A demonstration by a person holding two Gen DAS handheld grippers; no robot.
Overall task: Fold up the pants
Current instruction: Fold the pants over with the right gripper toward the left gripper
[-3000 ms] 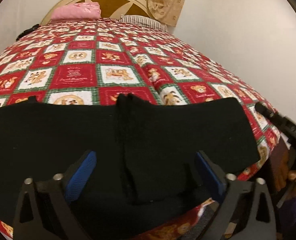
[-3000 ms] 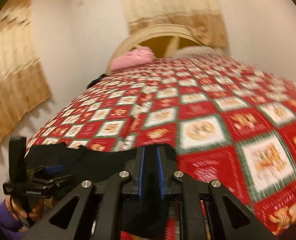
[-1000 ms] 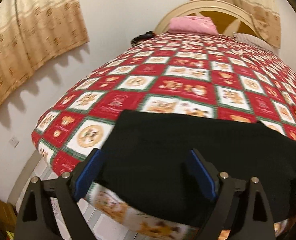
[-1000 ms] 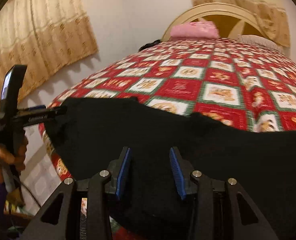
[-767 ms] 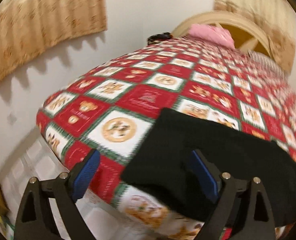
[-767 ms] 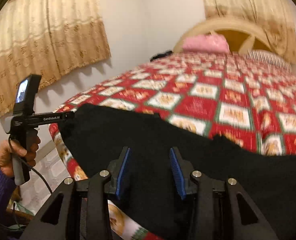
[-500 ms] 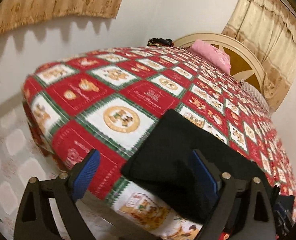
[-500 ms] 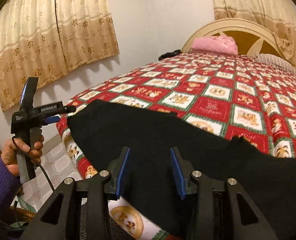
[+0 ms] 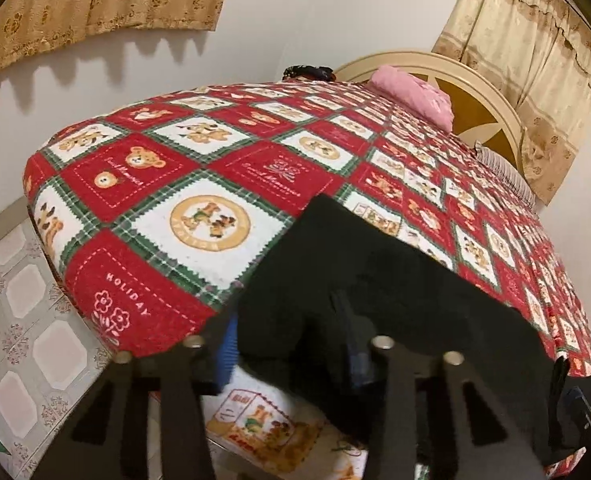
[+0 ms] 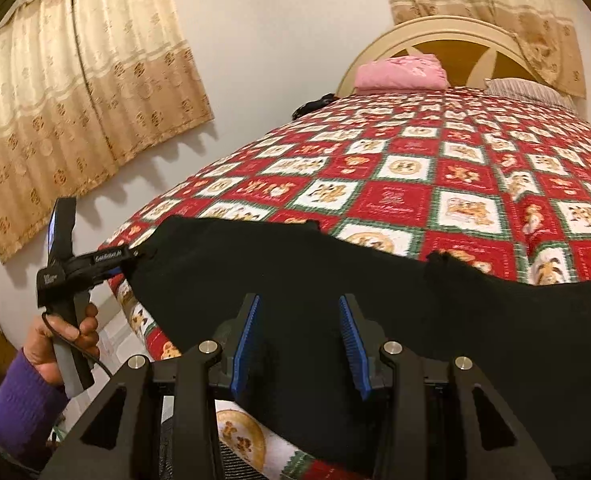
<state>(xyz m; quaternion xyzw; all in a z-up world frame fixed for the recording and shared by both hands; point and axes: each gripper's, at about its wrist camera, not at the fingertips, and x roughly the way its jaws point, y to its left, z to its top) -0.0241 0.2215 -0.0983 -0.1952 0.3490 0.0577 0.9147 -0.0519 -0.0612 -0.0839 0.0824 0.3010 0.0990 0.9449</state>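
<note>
The black pants (image 9: 395, 300) lie flat along the near edge of the bed, folded lengthwise; they also fill the lower half of the right wrist view (image 10: 335, 280). My left gripper (image 9: 291, 344) is at their left end, jaws narrowed around the near corner of the cloth, still a gap between them. From the right wrist view the left gripper (image 10: 135, 258) touches that end. My right gripper (image 10: 300, 344) is open above the pants' near edge, holding nothing.
The bed has a red and white checked blanket (image 9: 215, 184). A pink pillow (image 10: 399, 72) and a striped pillow (image 10: 527, 94) lie at the headboard. Tiled floor (image 9: 23, 320) lies left of the bed. Curtains (image 10: 75, 100) hang on the left wall.
My left gripper has swung to the pants' left end and its jaws have narrowed around the corner. My right gripper has let go of the cloth and stays open.
</note>
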